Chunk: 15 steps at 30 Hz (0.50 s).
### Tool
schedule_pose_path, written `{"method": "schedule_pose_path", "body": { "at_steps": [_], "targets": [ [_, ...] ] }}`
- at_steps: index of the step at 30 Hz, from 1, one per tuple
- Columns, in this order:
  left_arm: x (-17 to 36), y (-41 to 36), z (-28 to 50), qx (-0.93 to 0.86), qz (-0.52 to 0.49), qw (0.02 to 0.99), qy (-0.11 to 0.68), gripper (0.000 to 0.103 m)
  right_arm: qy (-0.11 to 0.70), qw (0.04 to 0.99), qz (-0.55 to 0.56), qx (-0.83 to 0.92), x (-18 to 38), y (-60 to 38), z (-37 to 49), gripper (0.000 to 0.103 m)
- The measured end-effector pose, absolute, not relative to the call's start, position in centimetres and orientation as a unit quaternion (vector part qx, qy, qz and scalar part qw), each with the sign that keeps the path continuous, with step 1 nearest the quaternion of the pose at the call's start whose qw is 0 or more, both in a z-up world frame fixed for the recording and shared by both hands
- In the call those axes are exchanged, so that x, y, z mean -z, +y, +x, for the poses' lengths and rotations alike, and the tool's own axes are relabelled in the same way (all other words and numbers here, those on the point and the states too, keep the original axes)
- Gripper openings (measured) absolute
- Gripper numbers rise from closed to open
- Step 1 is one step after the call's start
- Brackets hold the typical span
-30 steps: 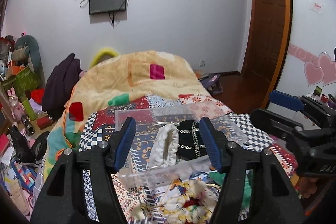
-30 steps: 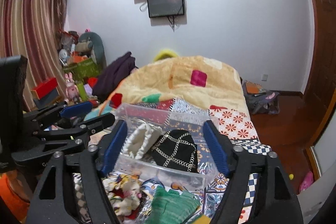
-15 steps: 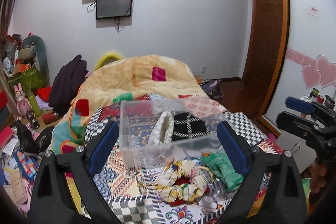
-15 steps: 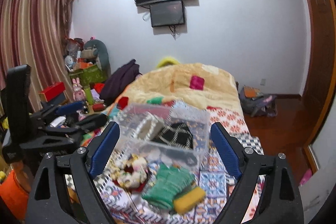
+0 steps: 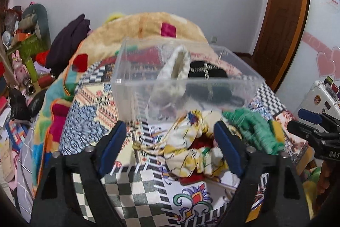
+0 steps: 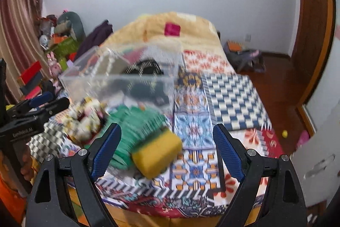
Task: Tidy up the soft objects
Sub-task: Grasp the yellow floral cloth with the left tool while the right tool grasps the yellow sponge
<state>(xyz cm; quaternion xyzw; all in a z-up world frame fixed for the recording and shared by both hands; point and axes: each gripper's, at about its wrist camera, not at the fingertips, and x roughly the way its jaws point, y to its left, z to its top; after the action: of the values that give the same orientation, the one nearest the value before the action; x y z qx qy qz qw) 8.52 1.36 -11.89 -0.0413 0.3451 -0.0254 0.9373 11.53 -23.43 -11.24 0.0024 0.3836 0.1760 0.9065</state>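
A clear plastic box (image 5: 136,88) stands on the patterned bed and holds a white fluffy item (image 5: 174,69) and a black item with a chain (image 5: 207,71). The box also shows in the right wrist view (image 6: 102,82). In front of it lie a floral fabric piece (image 5: 191,150) and a green and yellow knit piece (image 5: 252,131), which also shows in the right wrist view (image 6: 146,137). My left gripper (image 5: 170,146) is open and empty above the floral piece. My right gripper (image 6: 167,148) is open and empty above the knit piece.
A yellow blanket (image 5: 138,29) covers the far half of the bed. Clutter and toys (image 5: 21,52) fill the floor on the left. A wooden door (image 5: 282,14) is on the right. A white suitcase (image 5: 323,97) stands by the bed's right side.
Both grippers have pulled back from the box and tilted down, and both have opened wider. The floral and knit pieces now lie between their fingers.
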Motion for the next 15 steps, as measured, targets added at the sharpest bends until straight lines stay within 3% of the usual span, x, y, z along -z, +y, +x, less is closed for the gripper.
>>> {"method": "schedule_pose_path", "body": {
  "at_steps": [3, 8, 13, 15],
  "targets": [
    [13.0, 1.3, 8.7, 0.03, -0.044, 0.932, 0.357, 0.075, 0.403, 0.898, 0.017, -0.179, 12.5, -23.8, 11.9, 0.071],
    [14.3, 1.3, 9.3, 0.049, -0.053, 0.923, 0.378, 0.055, 0.425, 0.884, 0.025, -0.193, 13.7, -23.6, 12.0, 0.058],
    [15.0, 1.3, 9.7, 0.06, -0.063, 0.917, 0.39, 0.03, 0.428, 0.875, 0.03, -0.225, 13.7, -23.1, 11.7, 0.053],
    [15.1, 1.4, 9.7, 0.063, -0.071, 0.915, 0.391, 0.024, 0.429, 0.872, 0.029, -0.235, 13.8, -22.8, 11.6, 0.052]
  ]
}}
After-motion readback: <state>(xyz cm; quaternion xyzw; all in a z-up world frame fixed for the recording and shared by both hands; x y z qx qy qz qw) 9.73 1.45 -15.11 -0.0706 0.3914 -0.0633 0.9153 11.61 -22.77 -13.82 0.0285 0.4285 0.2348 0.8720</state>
